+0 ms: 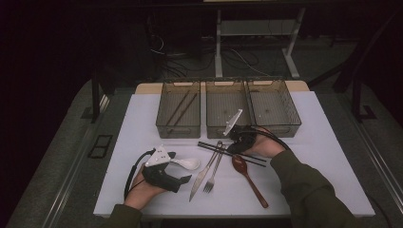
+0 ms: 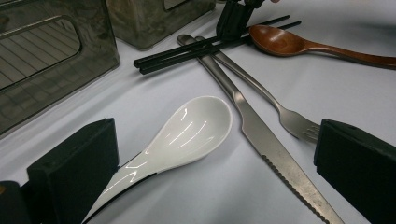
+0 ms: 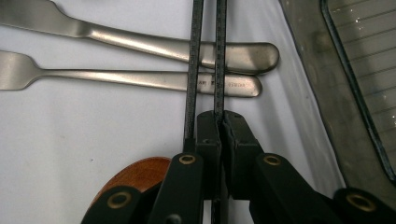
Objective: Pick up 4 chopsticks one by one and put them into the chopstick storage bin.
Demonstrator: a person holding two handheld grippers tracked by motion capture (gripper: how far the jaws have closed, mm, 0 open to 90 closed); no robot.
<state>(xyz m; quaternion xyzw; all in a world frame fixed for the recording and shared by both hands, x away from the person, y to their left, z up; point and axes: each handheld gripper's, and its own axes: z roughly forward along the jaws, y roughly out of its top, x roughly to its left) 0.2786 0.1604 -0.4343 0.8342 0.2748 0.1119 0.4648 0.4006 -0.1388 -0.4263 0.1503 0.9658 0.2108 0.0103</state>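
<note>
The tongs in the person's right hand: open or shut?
Shut. In the right gripper view the right tongs have their pads pressed together on one black chopstick; the other chopstick lies just outside them.

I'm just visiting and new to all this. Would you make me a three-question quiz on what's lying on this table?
1. True or false: the white spoon lies between the open jaws of the left tool.
2. What is the right tool shut on?
A. wooden spoon
B. one black chopstick
C. fork
3. Which of the three bins already holds chopsticks, seen from above?

Key
1. True.
2. B; the other chopstick runs beside the jaws, and both cross the handles of the fork and knife.
3. The left bin.
</note>
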